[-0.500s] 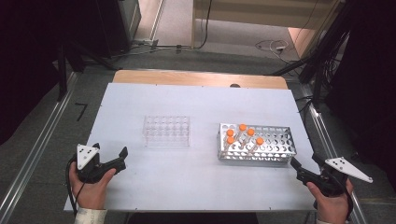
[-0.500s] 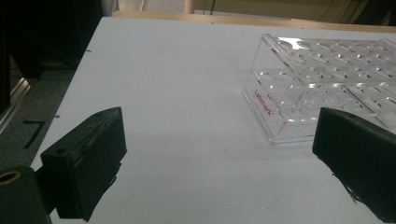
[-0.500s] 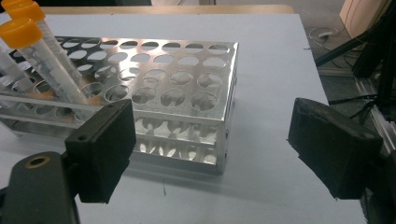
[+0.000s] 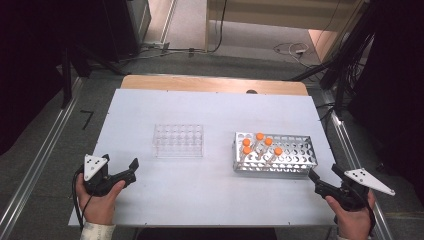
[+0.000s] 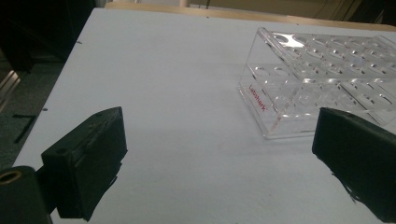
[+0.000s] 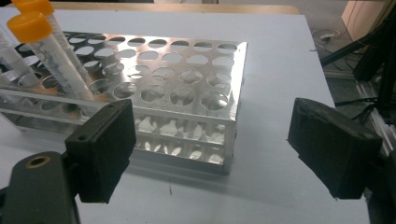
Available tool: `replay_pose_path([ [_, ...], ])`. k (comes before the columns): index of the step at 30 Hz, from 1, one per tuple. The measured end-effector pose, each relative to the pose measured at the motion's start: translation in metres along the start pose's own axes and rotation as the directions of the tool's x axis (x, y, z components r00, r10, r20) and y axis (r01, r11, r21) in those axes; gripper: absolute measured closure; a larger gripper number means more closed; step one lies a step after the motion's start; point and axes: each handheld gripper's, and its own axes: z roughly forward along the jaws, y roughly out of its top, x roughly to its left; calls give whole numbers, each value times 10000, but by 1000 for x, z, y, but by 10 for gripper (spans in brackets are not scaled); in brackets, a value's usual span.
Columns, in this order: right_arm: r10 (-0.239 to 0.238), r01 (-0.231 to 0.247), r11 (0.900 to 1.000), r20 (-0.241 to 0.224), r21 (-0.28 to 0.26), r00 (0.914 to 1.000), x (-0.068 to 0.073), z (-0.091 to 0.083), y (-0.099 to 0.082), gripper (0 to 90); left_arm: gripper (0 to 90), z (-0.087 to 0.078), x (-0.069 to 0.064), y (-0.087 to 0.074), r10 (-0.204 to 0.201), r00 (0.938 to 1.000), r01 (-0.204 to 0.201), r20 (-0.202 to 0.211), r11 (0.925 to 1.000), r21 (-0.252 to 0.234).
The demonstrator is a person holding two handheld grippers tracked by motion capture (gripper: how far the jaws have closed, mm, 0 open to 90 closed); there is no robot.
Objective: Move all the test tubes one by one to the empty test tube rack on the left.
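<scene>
Both grippers rest near the table's front edge, left gripper (image 4: 120, 172) and right gripper (image 4: 325, 177) with jaws apart, empty; orange-capped tubes (image 4: 260, 145) stand in the metal rack (image 4: 295, 162), the clear rack (image 4: 178, 141) beside it; approach one tube upright, gripping below its cap.

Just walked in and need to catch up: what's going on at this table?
A person holds a claw in each hand at the near edge of the table. Both the left claw and the right claw are open and empty. A clear rack stands empty; the metal rack holds five orange-capped tubes. Nothing is being touched.
</scene>
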Motion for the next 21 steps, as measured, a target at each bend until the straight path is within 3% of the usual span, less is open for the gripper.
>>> replay_pose_path([
  [6,-170,171,9999,-209,22,9996,8,2,0,137,30,0,1,-1,-8,9999,7,-123,10000,-60],
  [21,-411,418,9991,-719,78,9966,26,13,3,173,31,0,-1,-1,-34,9999,35,110,9999,-137],
])
